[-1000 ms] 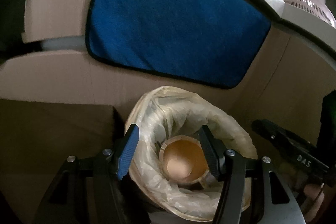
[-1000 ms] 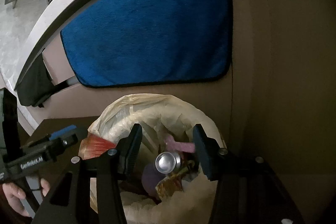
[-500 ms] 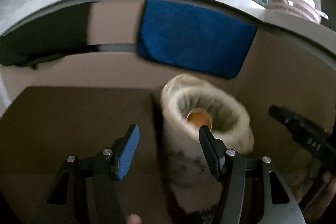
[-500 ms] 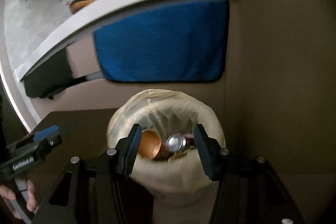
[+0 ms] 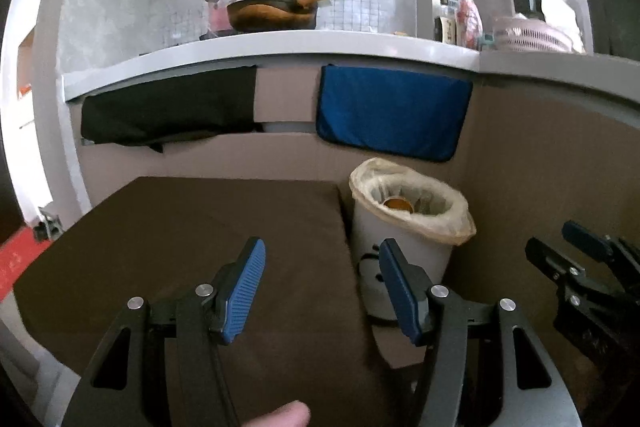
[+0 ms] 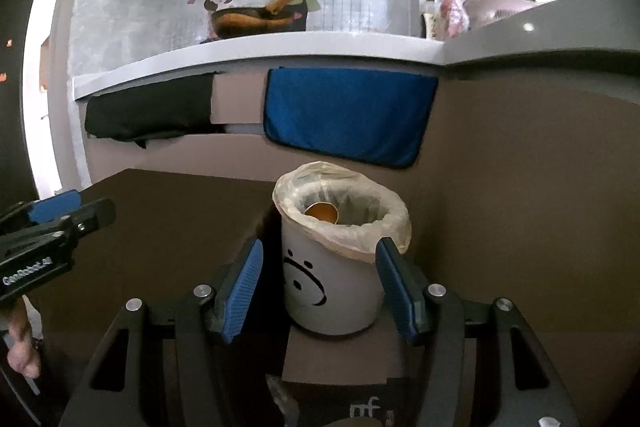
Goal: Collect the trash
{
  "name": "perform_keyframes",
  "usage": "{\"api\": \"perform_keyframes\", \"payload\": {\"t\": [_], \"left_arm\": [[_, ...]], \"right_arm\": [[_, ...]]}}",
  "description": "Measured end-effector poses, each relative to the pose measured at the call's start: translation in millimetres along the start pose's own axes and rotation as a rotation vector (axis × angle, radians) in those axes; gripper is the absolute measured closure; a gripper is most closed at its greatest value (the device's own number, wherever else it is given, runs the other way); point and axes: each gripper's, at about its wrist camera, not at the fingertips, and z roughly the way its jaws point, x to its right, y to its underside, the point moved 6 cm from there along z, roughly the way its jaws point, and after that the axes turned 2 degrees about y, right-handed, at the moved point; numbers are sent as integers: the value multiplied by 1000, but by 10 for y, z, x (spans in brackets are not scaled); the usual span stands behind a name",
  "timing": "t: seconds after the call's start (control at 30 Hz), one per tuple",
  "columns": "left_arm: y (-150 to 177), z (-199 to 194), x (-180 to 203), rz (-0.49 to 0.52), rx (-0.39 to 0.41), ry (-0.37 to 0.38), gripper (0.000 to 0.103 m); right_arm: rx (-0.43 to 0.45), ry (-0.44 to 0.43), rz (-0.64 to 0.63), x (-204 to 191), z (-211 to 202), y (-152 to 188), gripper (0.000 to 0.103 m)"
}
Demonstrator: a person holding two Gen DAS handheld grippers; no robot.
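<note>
- Presently, the left gripper (image 5: 322, 287) stands released, its blue pads spread wide with nothing between them; a fingertip of the holding hand shows at the bottom edge of the left wrist view.
- The right gripper (image 6: 318, 287) is likewise released, pads apart and gripping nothing.
- The trash bin (image 6: 332, 287), a white cylinder with a drawn face on its side, stands upright directly ahead of the right gripper, framed between its two fingers but touching neither.
- From the left gripper, the same bin (image 5: 400, 251) lies ahead and to the right, partly behind the right-hand finger.
- A pale plastic liner (image 6: 344, 227) is folded over the bin's rim.
- Inside the bin, an orange-brown cup (image 6: 322, 213) rests toward the left of the opening; other contents beside it are too dim to identify.
- The brown mat (image 5: 192, 239) spreads ahead and left of the left gripper, ending just beside the bin.
- A blue towel (image 6: 348, 115) hangs on the cabinet front beyond the bin; a black cloth (image 6: 148, 115) hangs to its left.
- A pan (image 5: 272, 13) sits on the counter (image 5: 280, 45) above.
- Each gripper appears at the edge of the other's view, well apart.
</note>
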Motion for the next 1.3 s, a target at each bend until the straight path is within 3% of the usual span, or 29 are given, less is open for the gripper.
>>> {"api": "perform_keyframes", "payload": {"t": [0.17,0.57,1.3], "left_arm": [[99,-31,42,35,-49,-36,43],[6,-288,59,52,24,-52,43],[11,-270,86,43,8,-59,43]], "right_arm": [[-8,36,-14,-36,-81,55,46],[30,28,26,21,-195,38,46],[23,19,41,44,-183,76,46]]}}
